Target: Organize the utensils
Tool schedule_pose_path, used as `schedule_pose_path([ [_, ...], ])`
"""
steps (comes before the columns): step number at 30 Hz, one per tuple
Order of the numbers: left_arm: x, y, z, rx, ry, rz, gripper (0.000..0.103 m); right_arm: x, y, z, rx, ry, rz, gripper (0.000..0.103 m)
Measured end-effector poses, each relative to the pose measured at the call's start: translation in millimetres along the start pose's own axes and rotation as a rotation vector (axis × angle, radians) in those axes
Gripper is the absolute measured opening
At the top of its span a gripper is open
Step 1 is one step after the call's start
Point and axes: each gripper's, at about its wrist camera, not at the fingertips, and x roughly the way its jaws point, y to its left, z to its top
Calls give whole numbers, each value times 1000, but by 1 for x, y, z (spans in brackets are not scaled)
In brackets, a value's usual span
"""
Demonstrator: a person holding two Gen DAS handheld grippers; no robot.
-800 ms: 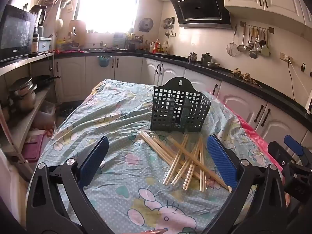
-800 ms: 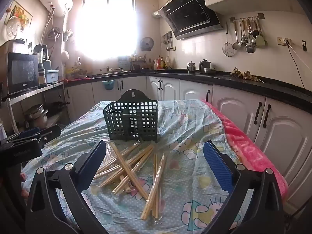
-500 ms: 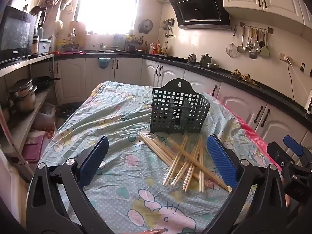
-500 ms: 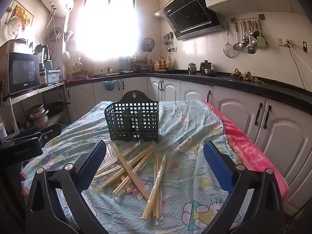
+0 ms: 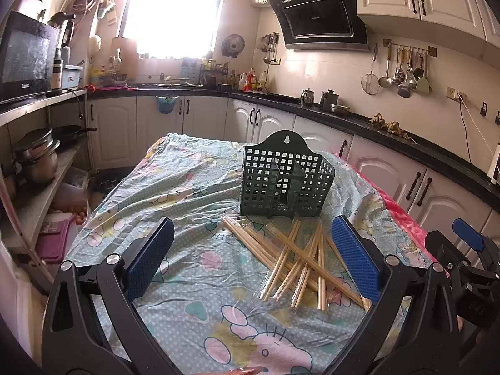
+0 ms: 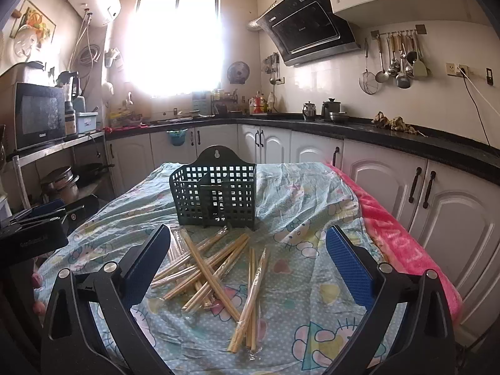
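Observation:
A pile of wooden chopsticks in clear wrappers (image 5: 297,259) lies crossed on the table, also in the right wrist view (image 6: 218,268). A dark green mesh utensil holder (image 5: 286,181) stands upright just behind the pile; it also shows in the right wrist view (image 6: 215,192). My left gripper (image 5: 250,256) is open and empty, held above the table short of the pile. My right gripper (image 6: 248,257) is open and empty, with the pile between its fingers in view. The right gripper shows at the right edge of the left wrist view (image 5: 468,268).
The table is covered by a cartoon-print cloth (image 5: 175,193) with a pink blanket (image 6: 393,237) along its right edge. Kitchen cabinets and a black counter (image 6: 406,143) run behind and to the right. A shelf with pots (image 5: 34,156) stands at the left.
Both views have barely shifted; the holder and chopsticks lie as before and both grippers stay open.

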Motion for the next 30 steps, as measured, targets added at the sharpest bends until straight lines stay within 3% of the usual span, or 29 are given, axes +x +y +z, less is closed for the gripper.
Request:
schedule_pose_path([
  [30,-2,5,4,-10,-7,3,93,-1,4,1,-7,8,12,97],
])
